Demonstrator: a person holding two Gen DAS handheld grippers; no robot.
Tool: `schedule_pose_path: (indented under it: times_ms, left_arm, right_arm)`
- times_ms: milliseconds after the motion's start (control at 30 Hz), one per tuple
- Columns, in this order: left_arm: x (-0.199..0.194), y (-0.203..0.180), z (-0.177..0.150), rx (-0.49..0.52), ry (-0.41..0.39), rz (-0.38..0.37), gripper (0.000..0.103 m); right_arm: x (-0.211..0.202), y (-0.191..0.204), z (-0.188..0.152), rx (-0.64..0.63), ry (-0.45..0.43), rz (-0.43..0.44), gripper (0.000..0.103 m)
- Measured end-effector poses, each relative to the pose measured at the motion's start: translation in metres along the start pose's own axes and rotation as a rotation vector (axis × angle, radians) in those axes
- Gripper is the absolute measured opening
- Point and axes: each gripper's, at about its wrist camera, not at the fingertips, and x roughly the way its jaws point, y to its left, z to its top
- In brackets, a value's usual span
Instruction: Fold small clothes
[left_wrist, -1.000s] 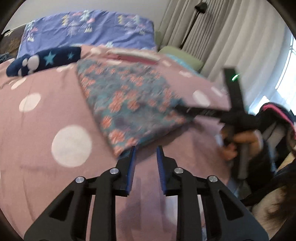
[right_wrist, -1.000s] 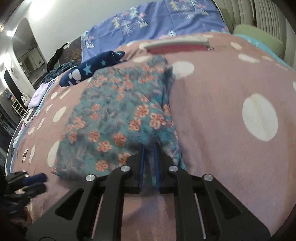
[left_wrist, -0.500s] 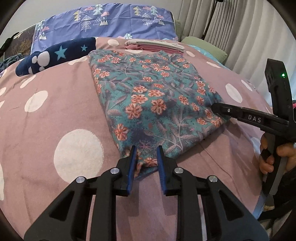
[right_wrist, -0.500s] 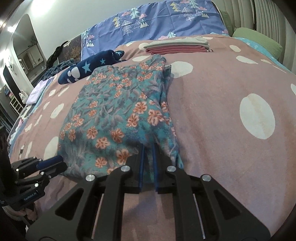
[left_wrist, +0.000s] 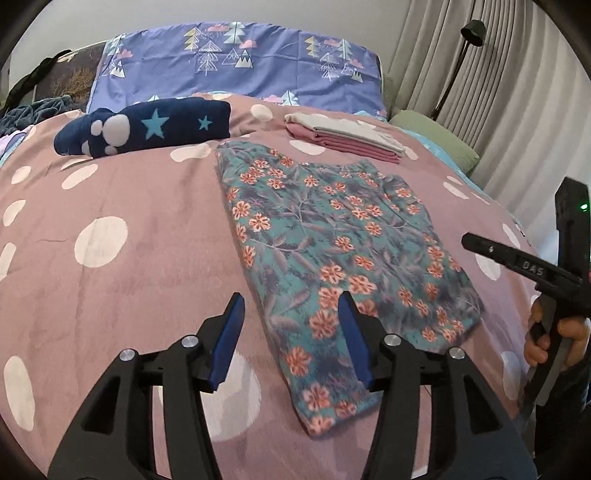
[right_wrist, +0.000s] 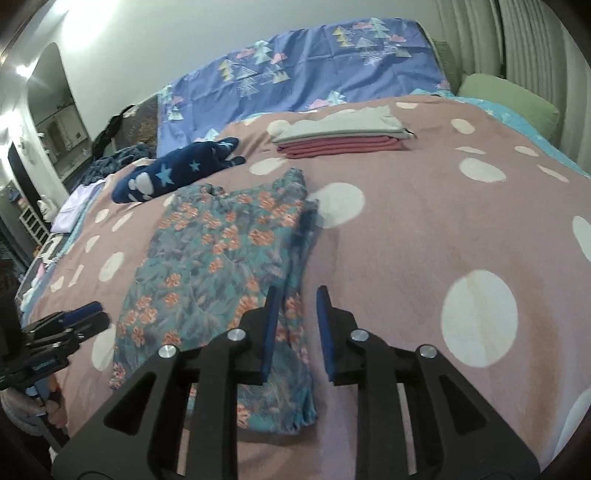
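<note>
With the teal floral cotton garment lying folded flat on the pink polka-dot bed cover, both jaws have just been opening. The left gripper stands wide and empty over its near corner, and the right gripper stands narrow and empty at the opposite near edge. I'd lift both clear before regripping for the next fold.

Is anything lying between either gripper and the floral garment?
Nothing visible. The floral garment lies flat on the blanket; the left gripper and right gripper hover over its near corners, jaws just opened, gripping nothing.

Bare dotted blanket lies open right of floral garment.
</note>
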Motion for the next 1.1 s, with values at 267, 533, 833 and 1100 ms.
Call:
schedule_pose_path:
  times_ms: [267, 533, 833, 1100]
  left_arm:
    - [0.043, 0.008, 0.025, -0.031, 0.042, 0.040, 0.057]
    - [0.064, 0.047, 0.033, -0.115, 0.084, -0.080, 0.063]
    - [0.086, 0.039, 0.038, -0.078, 0.103, -0.192, 0.063]
    - [0.099, 0.040, 0.050, -0.084, 0.113, -0.206, 0.063]
  right_arm:
    - [0.034, 0.026, 0.026, -0.110, 0.010, 0.088, 0.026]
    - [0.060, -0.028, 0.035, 0.070, 0.131, 0.160, 0.051]
    - [0.092, -0.042, 0.039, 0.164, 0.211, 0.328, 0.052]
    - [0.105, -0.054, 0.047, 0.188, 0.223, 0.390, 0.048]
